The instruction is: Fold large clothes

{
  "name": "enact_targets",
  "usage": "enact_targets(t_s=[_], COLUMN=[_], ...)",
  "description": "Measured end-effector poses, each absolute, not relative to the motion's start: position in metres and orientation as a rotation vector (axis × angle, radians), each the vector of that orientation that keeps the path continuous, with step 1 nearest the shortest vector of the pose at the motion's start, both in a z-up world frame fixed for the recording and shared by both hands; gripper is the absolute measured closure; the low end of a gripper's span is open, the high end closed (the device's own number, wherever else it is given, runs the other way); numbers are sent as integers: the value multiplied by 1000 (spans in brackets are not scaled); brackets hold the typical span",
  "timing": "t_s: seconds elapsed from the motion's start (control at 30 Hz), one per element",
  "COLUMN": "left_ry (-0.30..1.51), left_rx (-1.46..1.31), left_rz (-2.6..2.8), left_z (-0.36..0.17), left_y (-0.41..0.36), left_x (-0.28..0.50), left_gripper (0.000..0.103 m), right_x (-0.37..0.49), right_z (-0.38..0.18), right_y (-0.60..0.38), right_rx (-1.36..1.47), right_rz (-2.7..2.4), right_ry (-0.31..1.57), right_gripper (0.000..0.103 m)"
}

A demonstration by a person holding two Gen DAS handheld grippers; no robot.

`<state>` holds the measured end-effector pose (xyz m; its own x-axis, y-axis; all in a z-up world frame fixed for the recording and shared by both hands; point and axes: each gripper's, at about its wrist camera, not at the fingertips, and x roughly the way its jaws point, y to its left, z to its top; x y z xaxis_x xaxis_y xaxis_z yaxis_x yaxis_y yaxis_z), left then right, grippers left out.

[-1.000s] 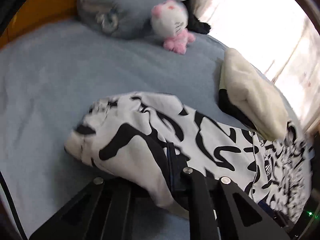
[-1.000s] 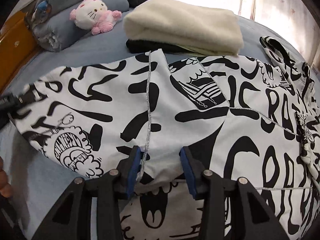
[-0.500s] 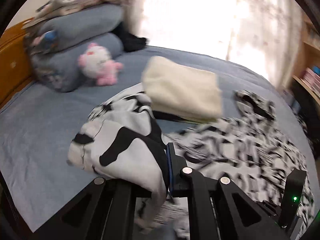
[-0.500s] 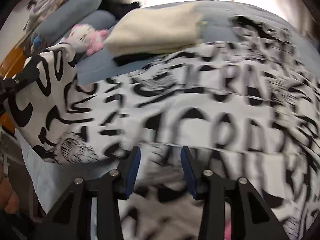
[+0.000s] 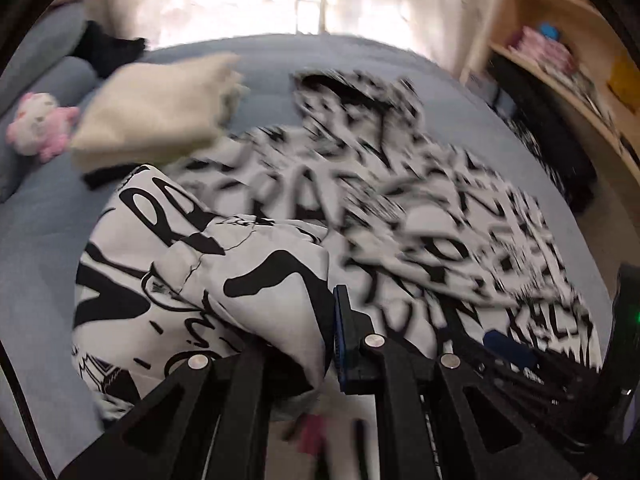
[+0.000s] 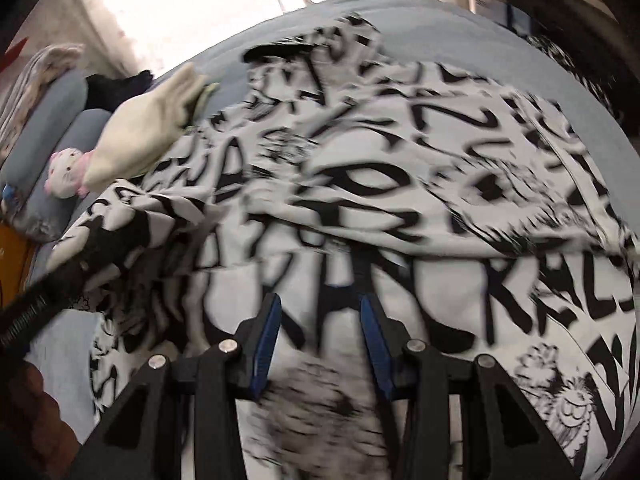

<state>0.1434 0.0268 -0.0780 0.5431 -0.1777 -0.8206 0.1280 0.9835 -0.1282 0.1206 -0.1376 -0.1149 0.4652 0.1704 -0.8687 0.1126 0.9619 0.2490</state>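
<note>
A large white garment with black lettering lies spread over the blue bed. My left gripper is shut on a bunched fold of it, and that cloth drapes over its left finger. In the right wrist view the same garment fills the frame, blurred. My right gripper has cloth filling the gap between its blue pads and grips it. The left gripper shows at the left of that view with cloth hanging from it. The right gripper appears at the lower right of the left wrist view.
A folded cream garment lies on a black one at the back left. A pink and white plush toy leans on grey-blue pillows. Wooden shelves stand past the bed's right edge. A person's hand shows low left.
Both grippers have swept right across the bed, carrying the garment's left side over the rest of it. The plush toy and cream pile have slid towards the left of both views.
</note>
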Motion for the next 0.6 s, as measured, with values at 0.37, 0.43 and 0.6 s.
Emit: enact_targets(t_s=[0.37, 0.43, 0.6], left_ry=[1104, 1098, 1064], left_rx=[-154, -172, -156], left_rz=[-330, -336, -304], left_z=[-102, -95, -76], left_y=[24, 34, 64], left_x=[118, 112, 89], left_gripper=[37, 37, 36], right_x=[114, 116, 124], right_z=[-124, -116, -91], right_y=[-159, -155, -136], right_rx=[384, 382, 360], right_rz=[141, 168, 250], right_ry=[1106, 1082, 1024], right_gripper=[57, 51, 46])
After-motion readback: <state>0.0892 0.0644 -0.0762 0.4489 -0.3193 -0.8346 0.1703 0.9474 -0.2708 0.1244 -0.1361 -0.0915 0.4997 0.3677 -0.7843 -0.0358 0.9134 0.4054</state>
